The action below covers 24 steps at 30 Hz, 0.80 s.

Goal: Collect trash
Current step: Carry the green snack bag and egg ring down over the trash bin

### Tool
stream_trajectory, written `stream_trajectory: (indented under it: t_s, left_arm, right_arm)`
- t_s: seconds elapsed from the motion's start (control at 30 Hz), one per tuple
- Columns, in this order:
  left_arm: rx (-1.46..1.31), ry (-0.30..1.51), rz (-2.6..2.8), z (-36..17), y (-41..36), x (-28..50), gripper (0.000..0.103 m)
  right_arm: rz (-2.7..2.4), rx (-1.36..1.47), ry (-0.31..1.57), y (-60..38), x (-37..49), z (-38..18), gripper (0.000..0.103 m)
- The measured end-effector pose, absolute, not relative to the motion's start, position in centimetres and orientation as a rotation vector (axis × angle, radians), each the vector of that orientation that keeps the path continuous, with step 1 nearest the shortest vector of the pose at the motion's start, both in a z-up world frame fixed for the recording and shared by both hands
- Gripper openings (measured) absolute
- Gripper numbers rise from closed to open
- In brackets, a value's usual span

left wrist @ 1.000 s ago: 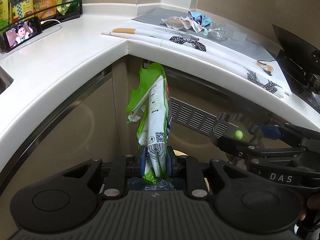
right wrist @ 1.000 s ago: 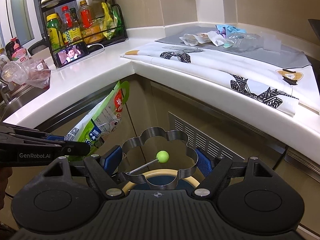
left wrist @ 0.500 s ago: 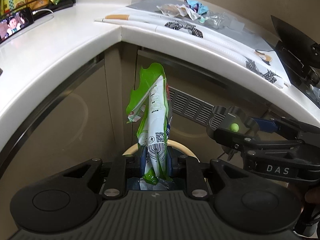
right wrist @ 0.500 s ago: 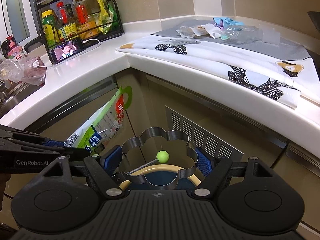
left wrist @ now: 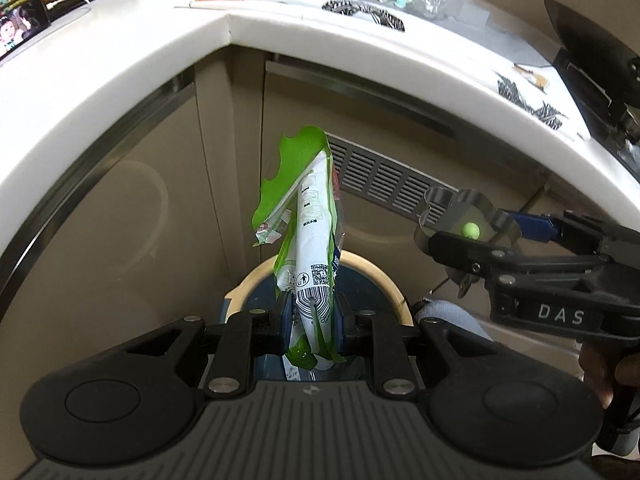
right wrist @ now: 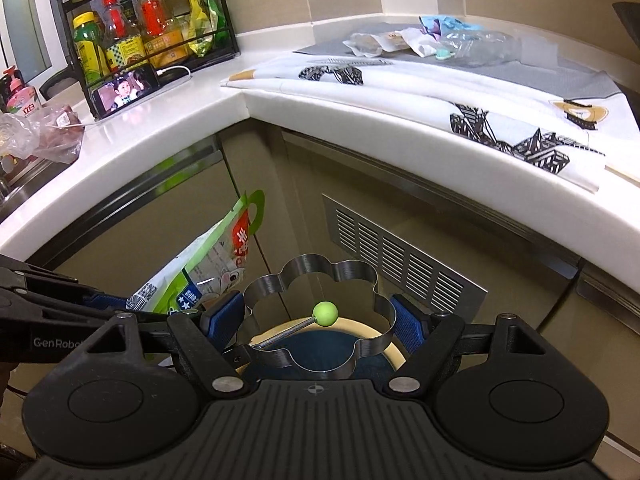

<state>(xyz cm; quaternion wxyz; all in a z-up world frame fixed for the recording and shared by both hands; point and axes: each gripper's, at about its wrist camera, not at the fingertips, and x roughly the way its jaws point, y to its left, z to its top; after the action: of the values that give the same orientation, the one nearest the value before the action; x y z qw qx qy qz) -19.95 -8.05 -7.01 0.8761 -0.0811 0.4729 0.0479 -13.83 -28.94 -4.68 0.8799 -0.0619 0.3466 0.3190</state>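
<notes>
My left gripper (left wrist: 311,318) is shut on a green and white snack bag (left wrist: 308,248), held upright over a round bin with a cream rim (left wrist: 374,270) and dark liner. The bag also shows in the right wrist view (right wrist: 212,260). My right gripper (right wrist: 320,320) is shut on a flower-shaped metal ring mould (right wrist: 312,280) with a green-tipped handle (right wrist: 325,313), held above the same bin (right wrist: 384,334). It shows at the right of the left wrist view (left wrist: 466,228). More wrappers (right wrist: 400,42) and a crushed clear bottle (right wrist: 480,46) lie on the counter's far corner.
A white L-shaped counter (right wrist: 200,120) overhangs the cabinets and a vent grille (right wrist: 396,256). A patterned cloth (right wrist: 500,120), a bottle rack (right wrist: 148,36), a phone (right wrist: 124,90) and a plastic bag (right wrist: 44,132) sit on the counter. A dark appliance (left wrist: 592,64) stands at the right.
Both grippers have dropped lower, below the counter edge and closer to the bin, still holding the bag and the ring mould. The bin rim now shows more fully.
</notes>
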Motion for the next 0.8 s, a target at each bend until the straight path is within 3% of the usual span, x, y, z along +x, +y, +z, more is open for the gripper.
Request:
stream_trajectory:
  t_s: [0.8]
  left_arm:
    - [-0.202,1.137,0.073,-12.6,-6.9,-16.9,0.022]
  right_arm:
    - [0.634,-0.184,0.839,-27.7,-11.4,-10.1,0.081]
